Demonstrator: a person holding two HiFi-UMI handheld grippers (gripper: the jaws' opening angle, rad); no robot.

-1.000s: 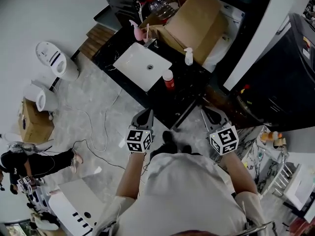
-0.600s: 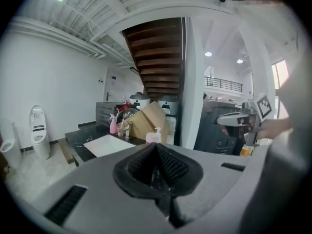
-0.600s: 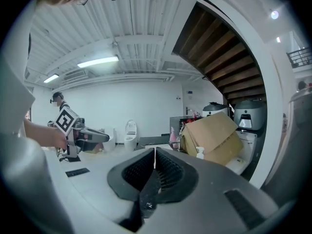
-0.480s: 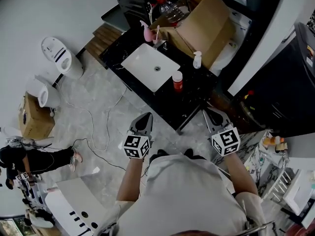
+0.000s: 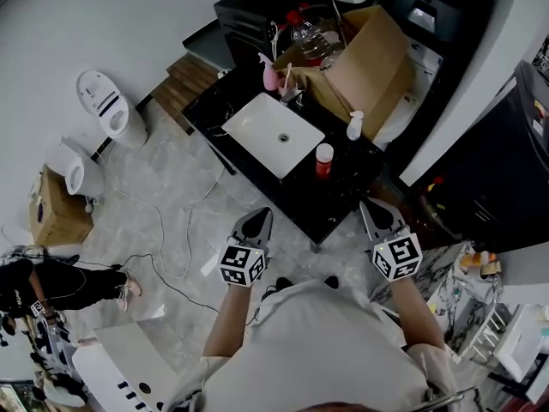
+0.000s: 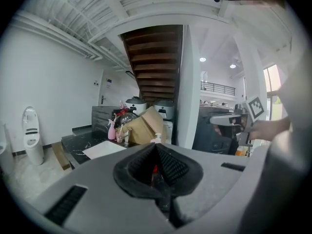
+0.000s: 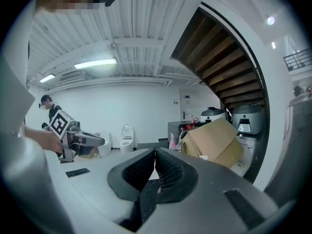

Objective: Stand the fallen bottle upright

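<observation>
- head cam: high up, pointed steeply down past the person [image 5: 326, 350] at the black counter [image 5: 330, 200], not close
- left gripper [image 5: 256, 221] cam: low, roughly level, looks along its jaws toward the cardboard box [image 6: 144, 128], with the right gripper [image 6: 229, 123] off to its right
- right gripper cam: same deal, mirrored
- all three catch the box

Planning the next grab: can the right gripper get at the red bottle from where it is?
Probably not yet. The right gripper hangs by the near edge of the counter, jaws shut, apart from the red bottle. Nothing stands between them, so a step forward with jaws opened should do.
</observation>
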